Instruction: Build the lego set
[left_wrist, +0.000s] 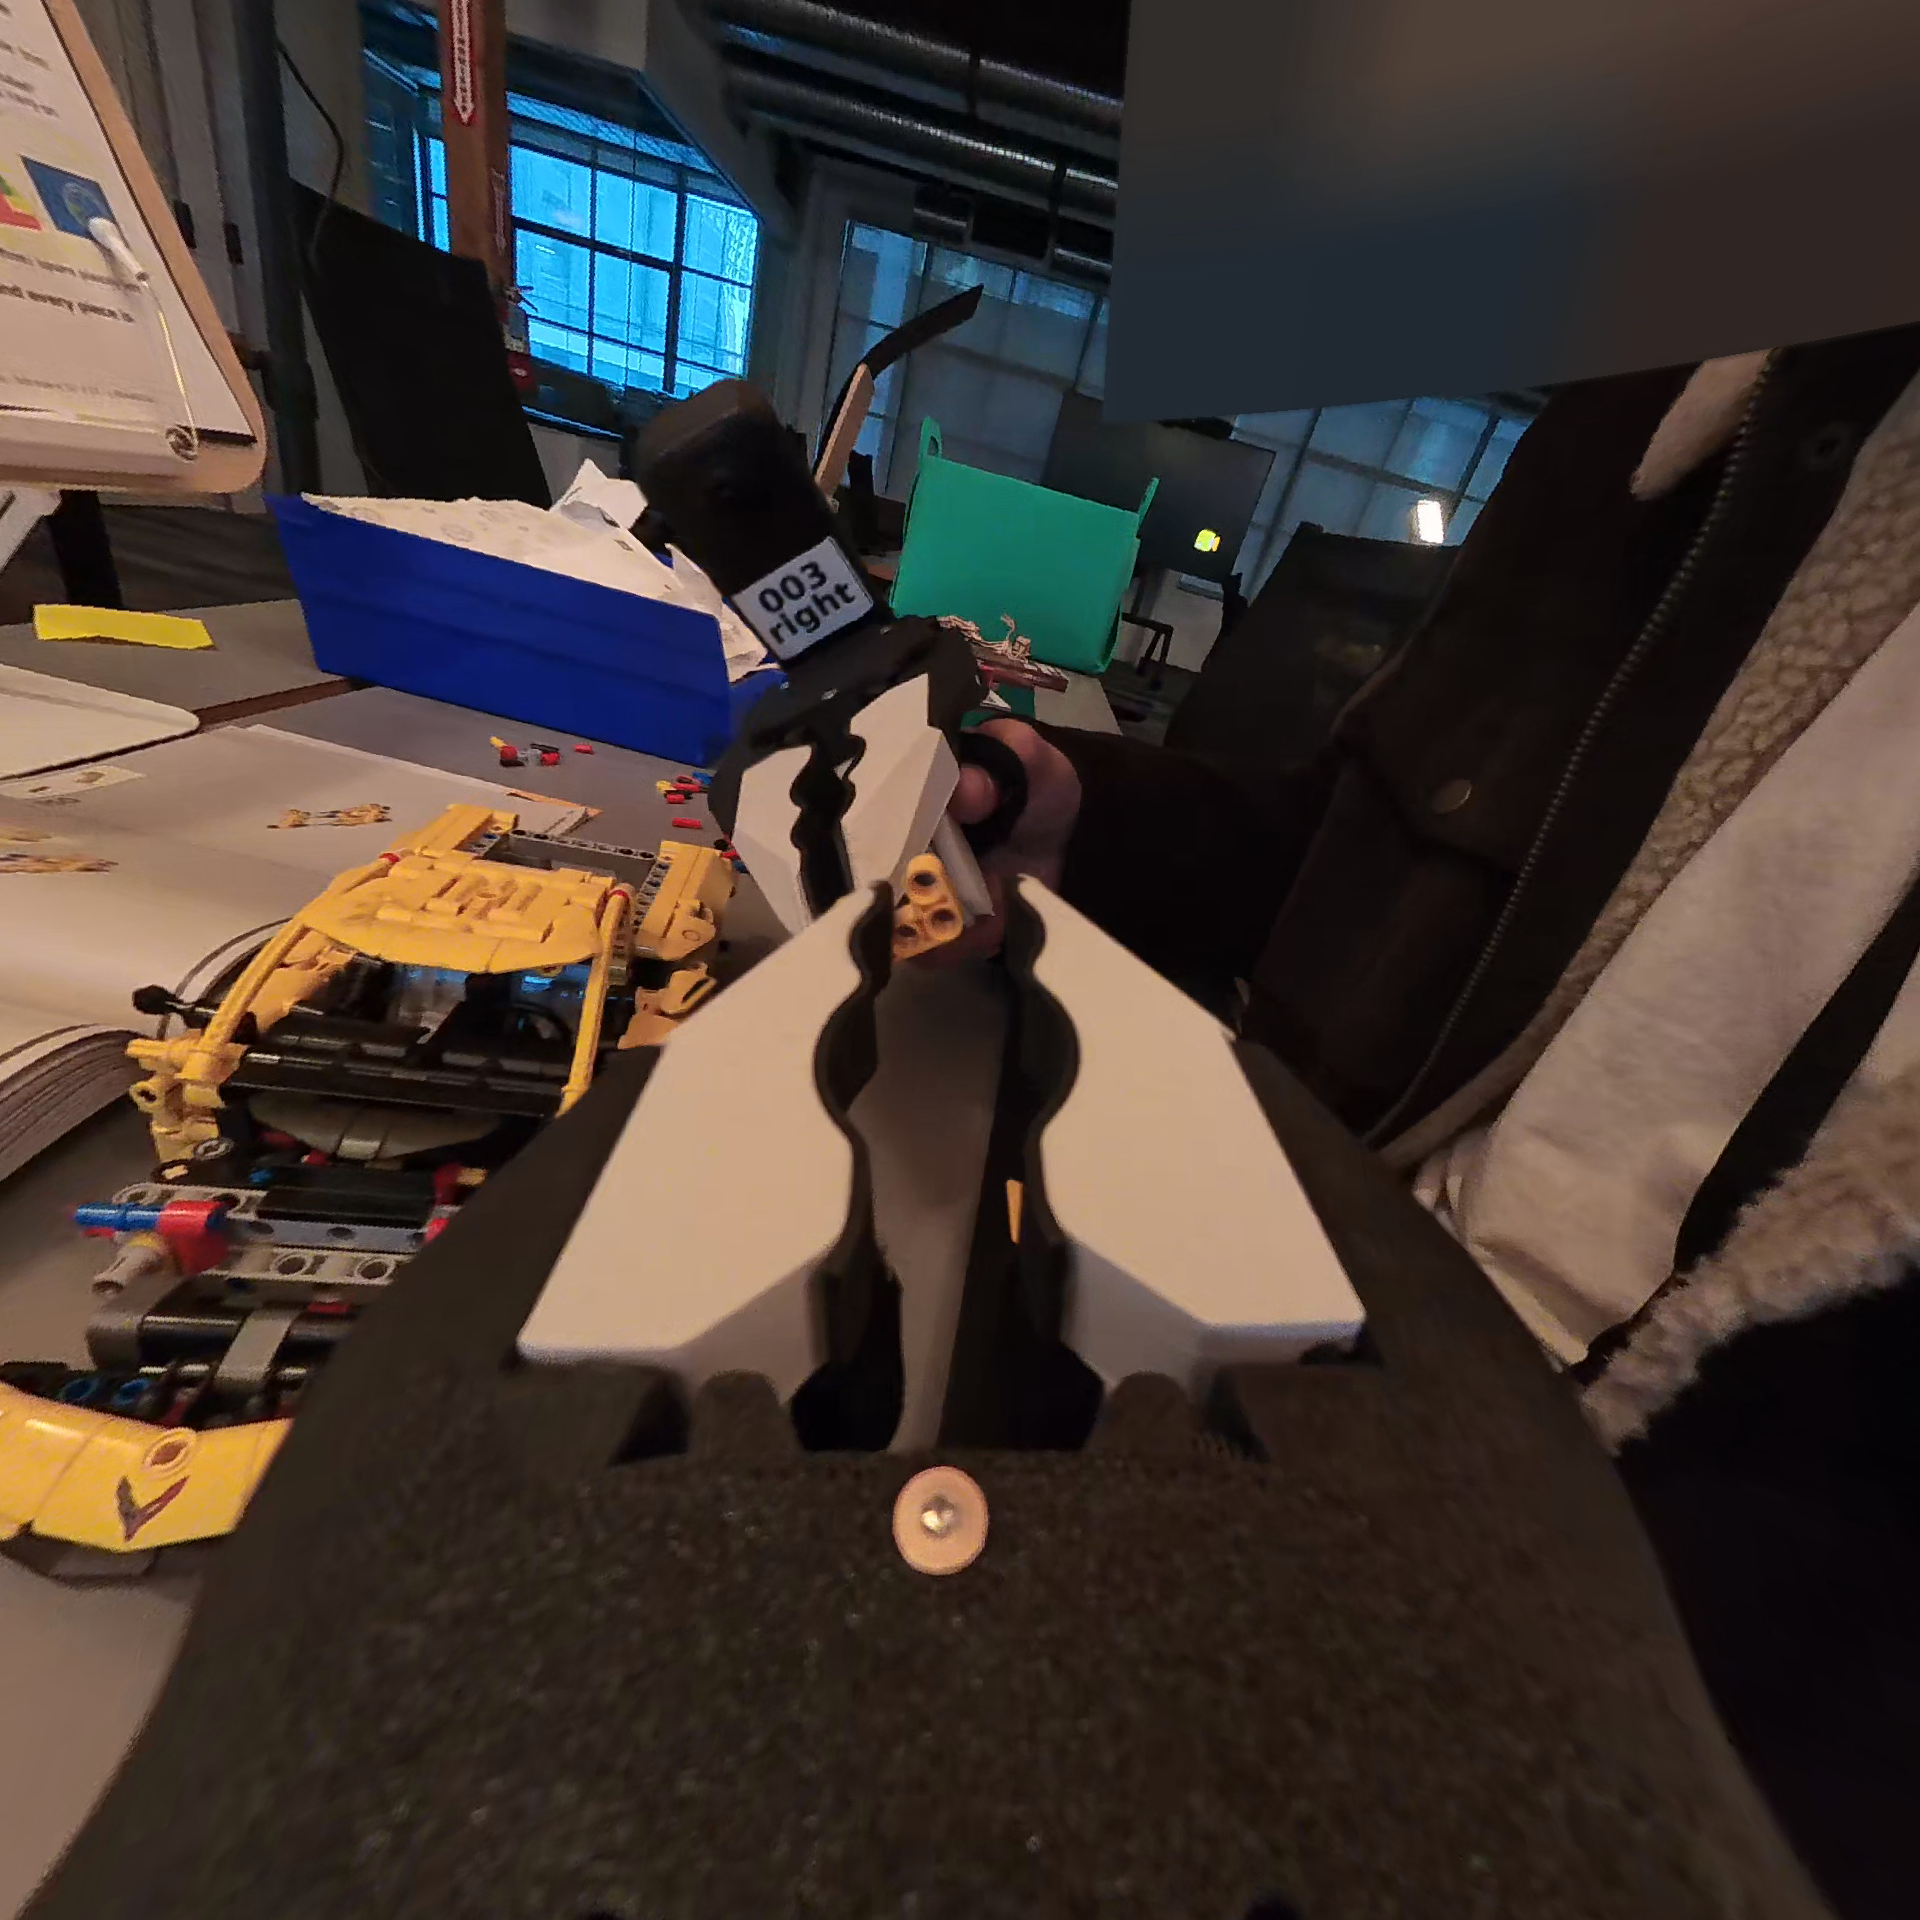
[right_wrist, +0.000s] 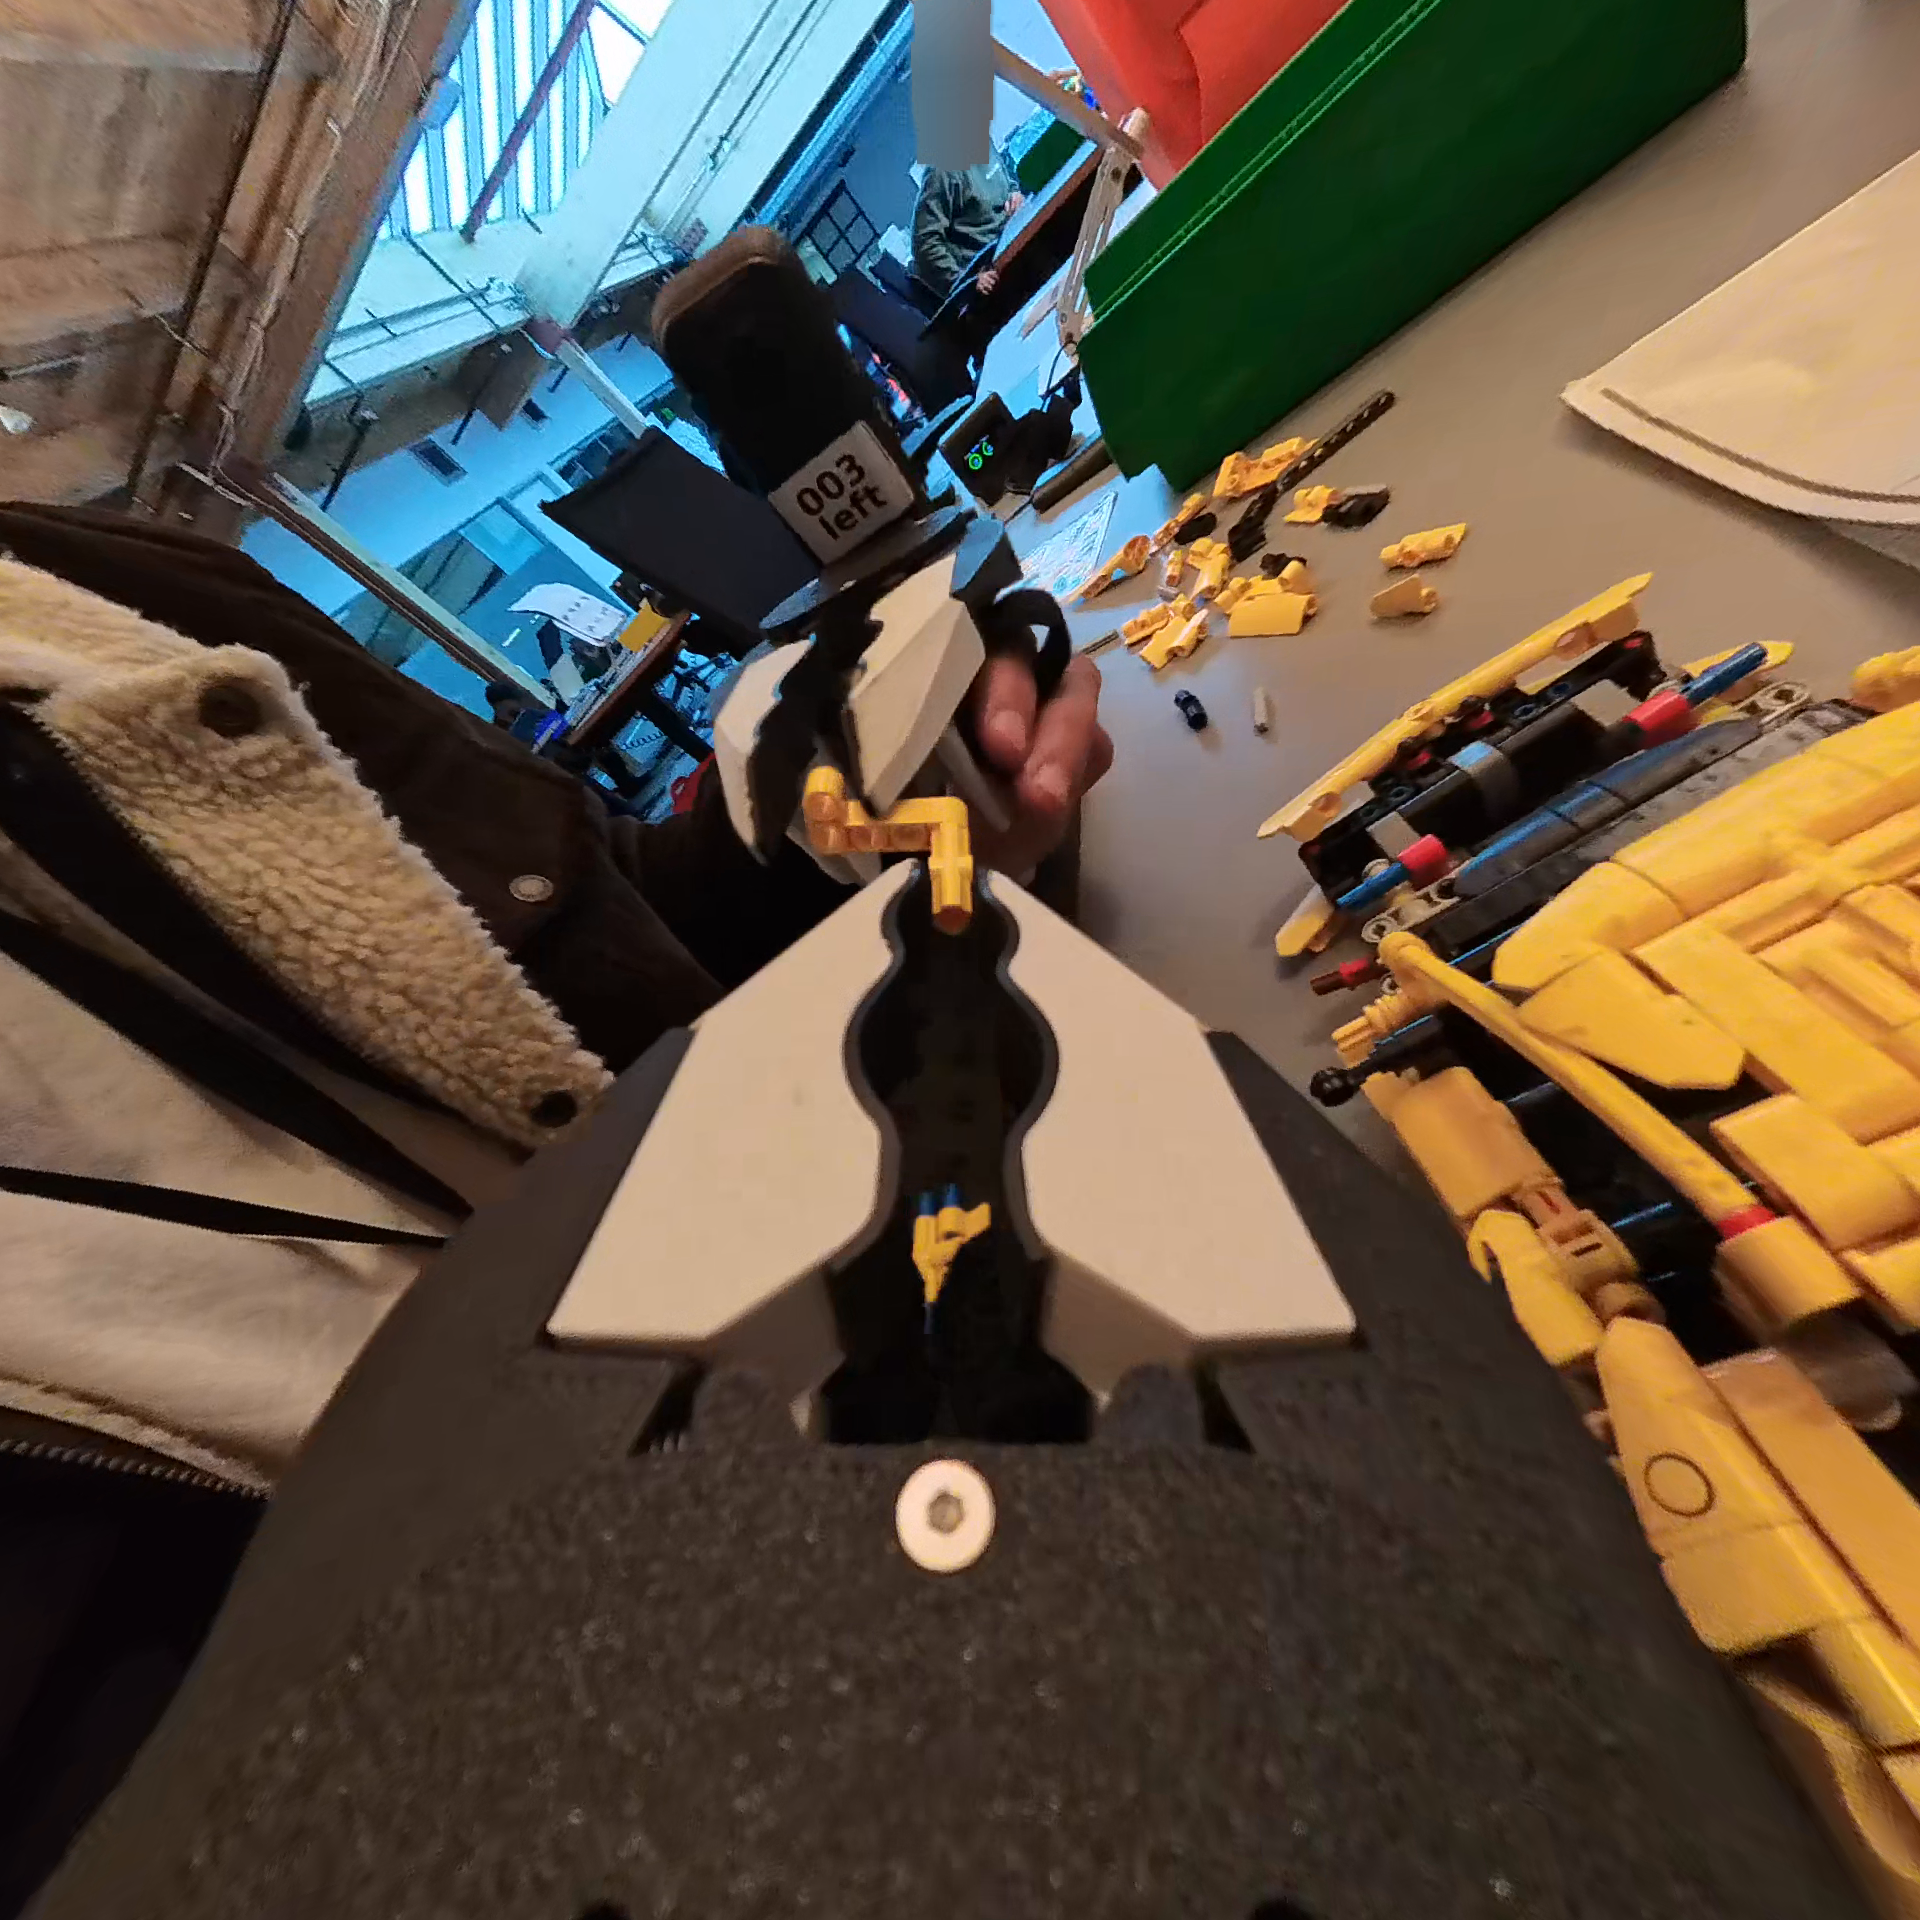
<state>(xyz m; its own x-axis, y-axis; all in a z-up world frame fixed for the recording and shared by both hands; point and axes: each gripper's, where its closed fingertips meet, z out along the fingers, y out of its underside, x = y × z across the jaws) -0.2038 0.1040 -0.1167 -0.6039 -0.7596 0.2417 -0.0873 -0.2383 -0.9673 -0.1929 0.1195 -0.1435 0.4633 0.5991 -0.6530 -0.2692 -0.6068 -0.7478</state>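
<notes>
A small yellow angled Lego piece (right_wrist: 894, 831) hangs in the air between my two grippers, which face each other tip to tip. My right gripper (right_wrist: 951, 888) is shut on one end of it. My left gripper (right_wrist: 826, 816) is shut on the other end. In the left wrist view the piece (left_wrist: 925, 914) sits between my left gripper's tips (left_wrist: 951, 899), with the right gripper (left_wrist: 847, 873) just beyond it. The partly built yellow Lego car (left_wrist: 468, 935) stands on the table to the left; in the right wrist view it (right_wrist: 1714, 1091) lies at the right.
Several loose yellow and black pieces (right_wrist: 1247, 582) lie on the grey table near a green bin (right_wrist: 1403, 208). A blue bin (left_wrist: 499, 623) with paper stands behind the car. An open instruction booklet (left_wrist: 156, 883) lies at the left. A person's fleece-lined jacket (left_wrist: 1558, 935) is close. The tips of both grippers are at nearly the same place.
</notes>
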